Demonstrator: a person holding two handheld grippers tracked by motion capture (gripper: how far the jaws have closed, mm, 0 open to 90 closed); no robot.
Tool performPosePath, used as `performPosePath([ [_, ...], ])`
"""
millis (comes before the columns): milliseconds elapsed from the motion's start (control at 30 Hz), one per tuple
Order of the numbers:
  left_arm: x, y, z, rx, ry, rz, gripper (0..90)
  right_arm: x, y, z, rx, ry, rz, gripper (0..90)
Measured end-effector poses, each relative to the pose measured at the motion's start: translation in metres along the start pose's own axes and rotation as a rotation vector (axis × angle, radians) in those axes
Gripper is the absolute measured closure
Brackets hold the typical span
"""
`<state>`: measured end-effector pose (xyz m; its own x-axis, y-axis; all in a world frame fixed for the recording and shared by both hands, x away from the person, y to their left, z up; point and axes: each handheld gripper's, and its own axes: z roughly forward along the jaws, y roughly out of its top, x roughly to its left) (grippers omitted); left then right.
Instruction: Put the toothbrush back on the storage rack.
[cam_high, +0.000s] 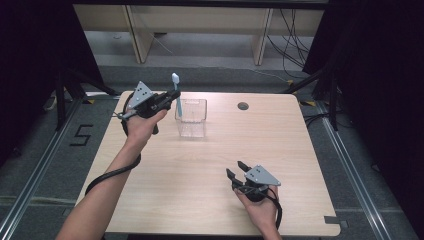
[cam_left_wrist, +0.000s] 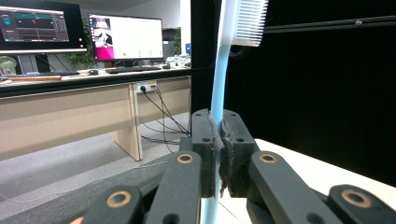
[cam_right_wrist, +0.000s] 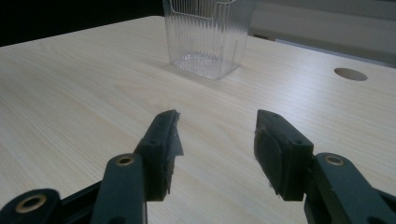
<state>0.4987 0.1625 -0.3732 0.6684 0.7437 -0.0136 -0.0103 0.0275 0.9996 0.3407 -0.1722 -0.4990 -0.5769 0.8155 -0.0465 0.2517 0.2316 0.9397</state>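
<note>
The left gripper was clamped on the handle of a light-blue toothbrush — held roughly upright, bristle head at the top, just left of the clear plastic container standing on the far half of the wooden table. In the left gripper view the pads pressed the handle from both sides, with the white bristles of the toothbrush above them. Further right, the right gripper rested low near the table's front edge, jaws spread with nothing between them — well apart from the container ahead of it.
</note>
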Motion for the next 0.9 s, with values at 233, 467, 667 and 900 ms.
performPosePath([
  [233,0.005,0.000,0.004,0.002,0.009,-0.001,84.9,0.001,0.000,0.000,-0.008,-0.001,0.010,50.1],
  [467,0.010,-0.006,0.007,0.012,0.021,-0.008,84.9,0.001,0.000,0.000,0.000,0.002,0.012,50.1],
  [667,0.014,-0.011,0.010,0.023,0.028,-0.011,84.9,0.001,0.000,0.000,0.004,0.003,0.004,50.0],
  [900,0.017,-0.015,0.013,0.030,0.039,-0.016,84.9,0.003,-0.001,0.000,0.017,0.021,0.033,50.0],
])
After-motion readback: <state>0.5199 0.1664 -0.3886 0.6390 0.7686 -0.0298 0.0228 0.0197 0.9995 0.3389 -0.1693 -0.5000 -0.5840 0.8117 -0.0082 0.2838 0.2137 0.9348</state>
